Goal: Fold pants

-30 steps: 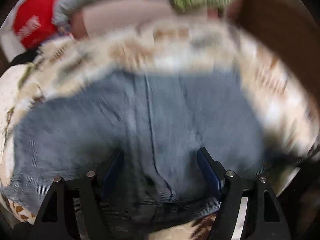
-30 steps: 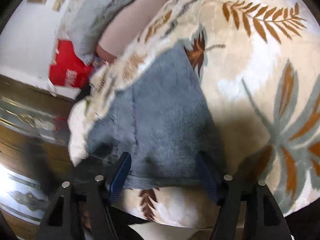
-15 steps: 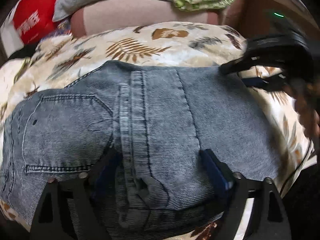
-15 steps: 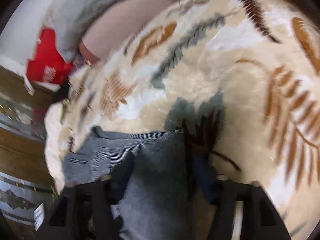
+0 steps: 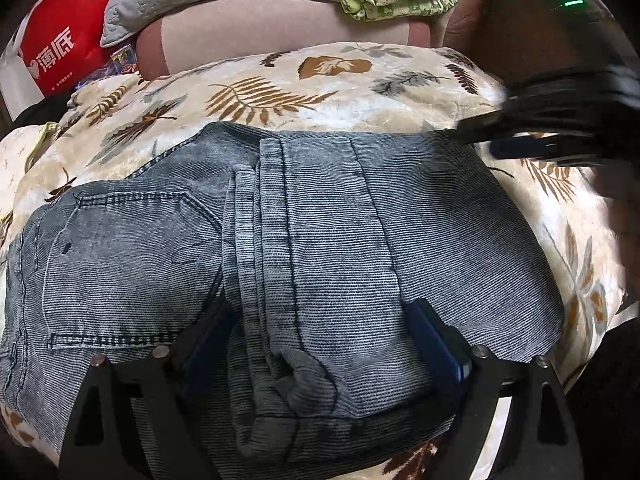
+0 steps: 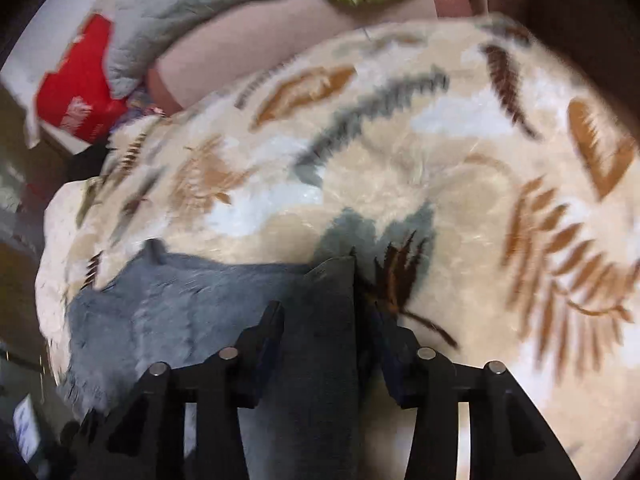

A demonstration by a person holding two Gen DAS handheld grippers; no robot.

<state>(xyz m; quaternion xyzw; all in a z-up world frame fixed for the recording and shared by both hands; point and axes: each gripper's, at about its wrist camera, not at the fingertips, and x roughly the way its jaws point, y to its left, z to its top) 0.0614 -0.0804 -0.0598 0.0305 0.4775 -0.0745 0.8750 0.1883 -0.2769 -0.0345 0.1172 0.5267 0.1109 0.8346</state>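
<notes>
left wrist view: the jeans [image 5: 304,248] lie folded into a thick bundle on the leaf-print blanket [image 5: 280,92], right under and ahead of the left tool [image 5: 320,336]. its fingers are spread wide, straddling the bunched seam ridge and gripping nothing. the right tool [image 5: 532,136] shows up far ahead and to the right, at the bundle's far corner.

right wrist view: blurry, but the right tool [image 6: 326,340] looks narrowed around a fold of denim [image 6: 328,320], and i can't tell if it's really pinching it. the blanket [image 6: 440,160] fills everything beyond.

my guess: the fold's mostly made and this is the tidy-up. next move probably calls for a firm hold on that corner and pulling it flat while the left tool holds the bundle down.
</notes>
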